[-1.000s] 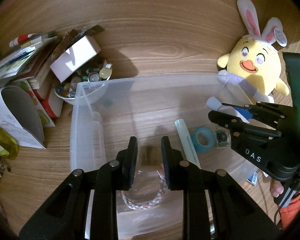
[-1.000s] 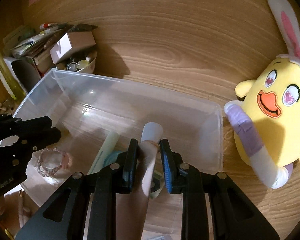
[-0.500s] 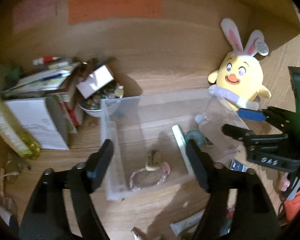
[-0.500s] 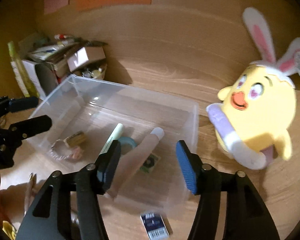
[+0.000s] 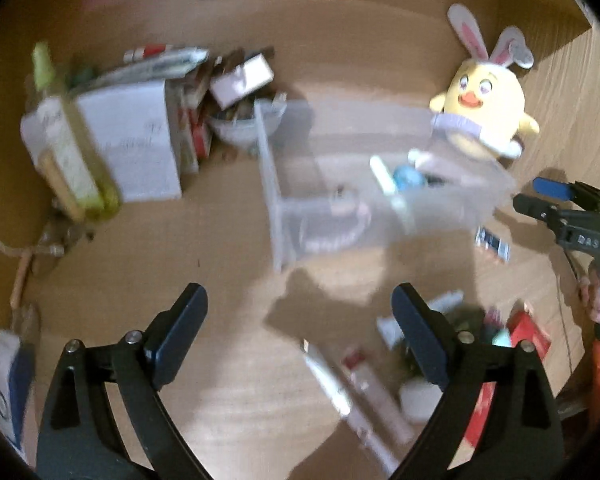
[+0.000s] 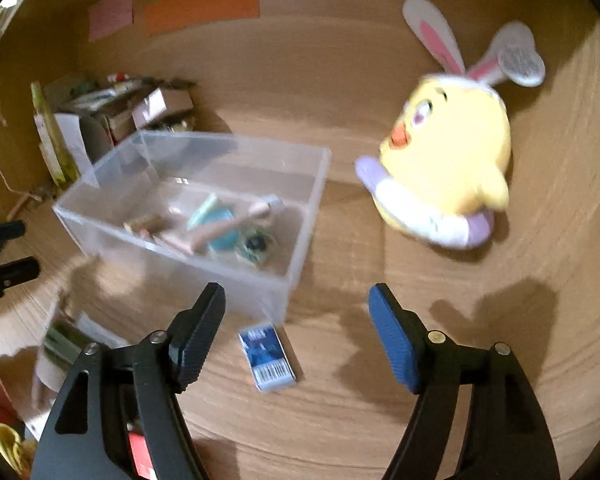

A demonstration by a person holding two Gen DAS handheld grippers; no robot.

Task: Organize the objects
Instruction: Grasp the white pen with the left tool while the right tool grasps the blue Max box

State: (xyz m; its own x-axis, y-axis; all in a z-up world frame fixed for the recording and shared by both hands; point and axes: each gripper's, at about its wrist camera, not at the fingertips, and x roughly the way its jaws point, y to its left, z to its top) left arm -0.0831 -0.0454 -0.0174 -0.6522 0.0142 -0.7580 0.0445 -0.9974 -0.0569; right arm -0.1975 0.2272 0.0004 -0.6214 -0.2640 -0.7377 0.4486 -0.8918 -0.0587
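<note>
Both tools spread wide, empty: left tool [image 5: 300,328], right tool [image 6: 298,328] above desk [image 6: 340,420]; clear bin [image 6: 300,248] beyond.

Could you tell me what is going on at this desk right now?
A person is tidying small items into a clear plastic bin. Both the left gripper and right gripper are open and empty, hovering above the wooden desk. A small blue box lies outside the bin, below the right gripper.

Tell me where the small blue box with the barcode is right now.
In the right wrist view, the small blue box lies flat on the wooden table, just outside the clear plastic bin's near corner, in front of the open right gripper.
</note>
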